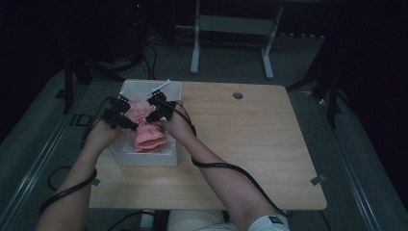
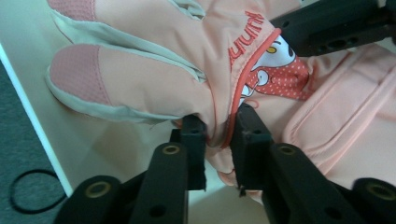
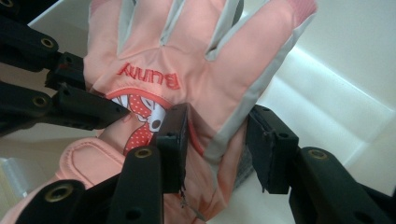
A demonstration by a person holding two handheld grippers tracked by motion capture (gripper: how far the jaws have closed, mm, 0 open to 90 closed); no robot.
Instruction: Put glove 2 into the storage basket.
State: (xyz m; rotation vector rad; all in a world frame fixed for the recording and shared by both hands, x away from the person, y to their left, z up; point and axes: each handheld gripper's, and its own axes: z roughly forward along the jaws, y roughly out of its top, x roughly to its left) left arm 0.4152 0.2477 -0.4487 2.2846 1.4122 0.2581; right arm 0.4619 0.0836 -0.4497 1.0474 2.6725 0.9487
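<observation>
Gloves (image 1: 144, 126), pink and padded, lie in a white box (image 1: 144, 158) at the table's (image 1: 250, 144) ten o'clock corner in the high view, with both hand-held grippers meeting over them. In the left gripper view, one glove (image 2: 154, 70) spreads its fingers toward eleven o'clock, grey piping between them and dotted grip patches at the tips; a cartoon rabbit and red lettering mark its back. The left gripper (image 2: 218, 140) is clenched on a fold of that glove's side edge near the red-piped seam, cloth bunched tight between the pads. In the right gripper view, the same glove (image 3: 196, 70) points toward twelve o'clock, and the right gripper (image 3: 217, 140) straddles its grey-edged side, jaws apart, the left pad against the cloth while the right pad stands clear, so it is released rather than gripping. The left gripper (image 3: 88, 100) shows there at nine o'clock. A second pink cuff (image 2: 336, 116) lies under the first glove toward three o'clock. Judging by the look, the glove is light, soft and floppy, not fragile, its shell fabric somewhat slick; it will sag and fold when lifted. Best hold seems the firmer seamed edge or the thick cuff, pinching a full fold rather than one thin layer.
</observation>
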